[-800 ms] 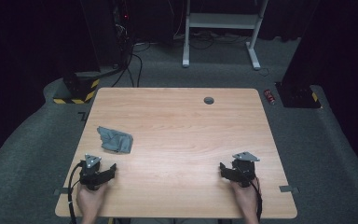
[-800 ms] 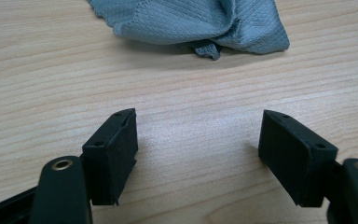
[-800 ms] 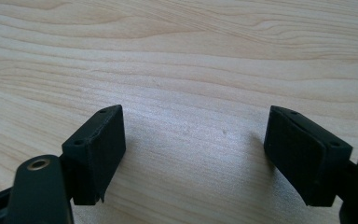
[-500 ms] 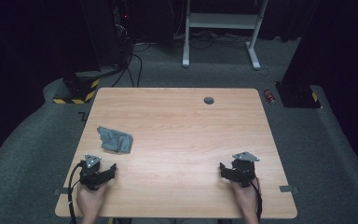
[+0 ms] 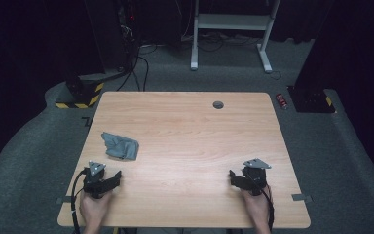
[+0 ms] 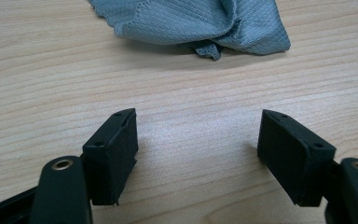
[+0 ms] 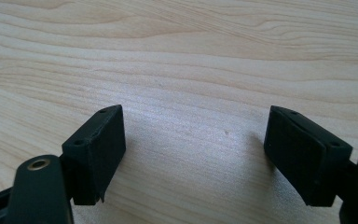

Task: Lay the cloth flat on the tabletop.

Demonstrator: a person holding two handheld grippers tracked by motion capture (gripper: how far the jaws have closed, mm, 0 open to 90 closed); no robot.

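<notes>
We find a crumpled grey cloth (image 5: pixel 120 146) lying on the wooden table (image 5: pixel 190 126), toward its left side and a little nearer the person than the middle. It rests flat on the surface in a loose heap with folds along its near edge, as the left gripper view shows (image 6: pixel 200 23).

The left gripper (image 5: pixel 113 178) sits low over the table near the front left corner, held in the person's left hand (image 5: pixel 93 209). We note that its jaws stand wide apart with bare wood between them. The cloth lies just ahead of this gripper, near but not touching; in the left gripper view a strip of open table separates the jaw tips from the cloth's near edge.

The right gripper (image 5: pixel 234 177) sits near the front right corner, held in the person's right hand (image 5: pixel 257 207). Its jaws are likewise spread wide, and the right gripper view shows plain wood grain between and beyond them. This gripper is well apart from the cloth.

We record a small dark round hole (image 5: pixel 218 105) in the table near its far edge, right of centre.
</notes>
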